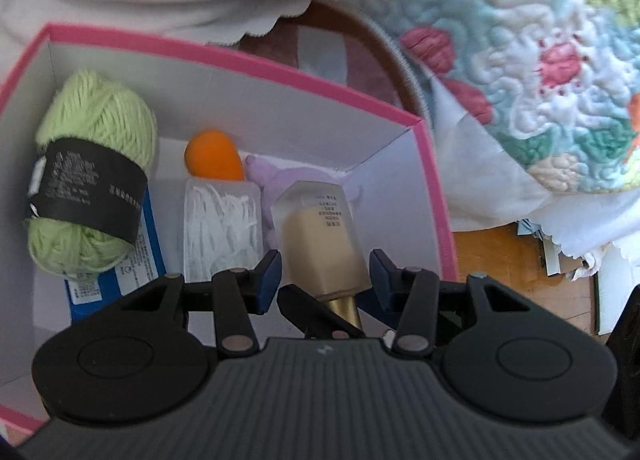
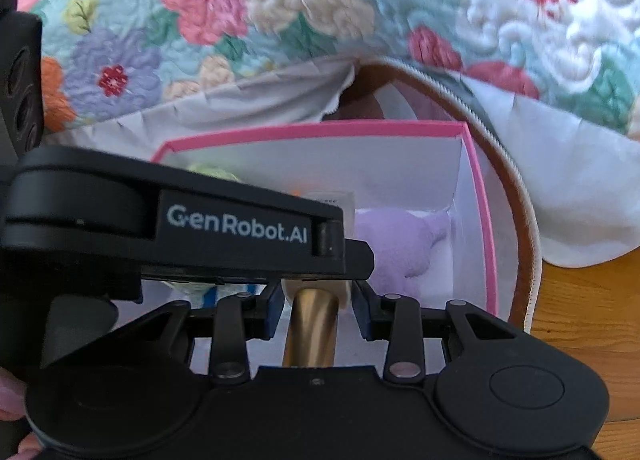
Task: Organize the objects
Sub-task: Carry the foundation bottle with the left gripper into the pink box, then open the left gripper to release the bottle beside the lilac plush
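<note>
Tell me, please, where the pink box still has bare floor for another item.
Bare floor shows in the near left corner beside the blue packet, and between the purple plush and the pink box's right wall. The middle is crowded: yarn, orange sponge, clear packet, bottle.

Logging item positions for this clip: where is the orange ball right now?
In the left wrist view, the orange ball lies inside the pink box near its far wall, between the green yarn on its left and the purple plush on its right.
</note>
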`<state>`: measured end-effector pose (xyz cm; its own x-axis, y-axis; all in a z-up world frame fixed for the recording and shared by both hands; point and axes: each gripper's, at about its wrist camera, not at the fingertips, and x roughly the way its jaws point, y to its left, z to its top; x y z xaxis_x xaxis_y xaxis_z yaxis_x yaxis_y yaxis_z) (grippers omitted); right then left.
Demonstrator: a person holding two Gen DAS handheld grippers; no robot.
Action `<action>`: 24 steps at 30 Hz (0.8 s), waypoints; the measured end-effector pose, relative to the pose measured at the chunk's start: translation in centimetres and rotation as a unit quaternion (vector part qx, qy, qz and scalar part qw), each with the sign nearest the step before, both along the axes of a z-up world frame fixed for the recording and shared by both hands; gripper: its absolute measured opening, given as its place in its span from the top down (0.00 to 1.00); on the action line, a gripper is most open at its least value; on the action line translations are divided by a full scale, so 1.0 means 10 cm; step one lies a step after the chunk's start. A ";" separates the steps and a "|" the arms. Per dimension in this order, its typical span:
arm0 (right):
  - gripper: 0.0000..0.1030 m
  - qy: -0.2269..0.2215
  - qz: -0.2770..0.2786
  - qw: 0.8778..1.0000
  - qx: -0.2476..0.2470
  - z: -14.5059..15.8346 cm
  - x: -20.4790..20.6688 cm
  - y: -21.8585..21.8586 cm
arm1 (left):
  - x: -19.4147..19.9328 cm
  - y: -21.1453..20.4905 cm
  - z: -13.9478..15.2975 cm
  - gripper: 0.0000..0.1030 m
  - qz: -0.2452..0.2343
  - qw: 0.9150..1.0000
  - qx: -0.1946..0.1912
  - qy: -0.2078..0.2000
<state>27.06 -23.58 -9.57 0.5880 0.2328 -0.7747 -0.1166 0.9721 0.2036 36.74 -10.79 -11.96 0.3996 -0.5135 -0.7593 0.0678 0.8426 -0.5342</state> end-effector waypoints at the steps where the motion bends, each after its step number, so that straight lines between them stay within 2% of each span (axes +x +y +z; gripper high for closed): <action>1: 0.60 0.004 0.003 1.000 -0.004 -0.04 0.02 0.01 | 0.00 0.00 -0.03 0.55 -0.004 1.000 0.002 0.000; 7: 0.60 0.028 0.006 0.999 -0.015 -0.19 0.08 0.05 | 0.04 0.01 -0.20 0.55 -0.009 1.000 0.001 0.013; 10: 0.59 0.039 0.004 0.999 -0.002 -0.23 0.11 0.03 | 0.03 0.00 -0.21 0.58 -0.010 1.000 0.008 0.006; 14: 0.57 0.035 0.002 0.999 -0.015 -0.22 0.08 0.02 | -0.04 -0.02 -0.08 0.56 -0.019 0.999 0.023 -0.018; 17: 0.57 0.033 0.001 0.999 0.006 -0.15 0.02 -0.04 | -0.14 -0.04 0.03 0.56 -0.029 0.998 0.043 -0.028; 20: 0.57 0.030 -0.005 0.999 0.024 -0.05 -0.10 -0.11 | -0.27 0.01 0.13 0.55 -0.031 0.998 0.049 -0.032; 24: 0.57 0.026 0.006 0.999 0.023 0.15 -0.30 -0.14 | -0.48 0.15 0.32 0.54 -0.037 0.997 0.062 -0.027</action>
<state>24.10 -24.96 -8.06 0.5437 0.2749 -0.7930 -0.1162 0.9604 0.2533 31.97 -9.32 -8.81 0.4070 -0.4461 -0.7971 0.1575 0.8938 -0.4198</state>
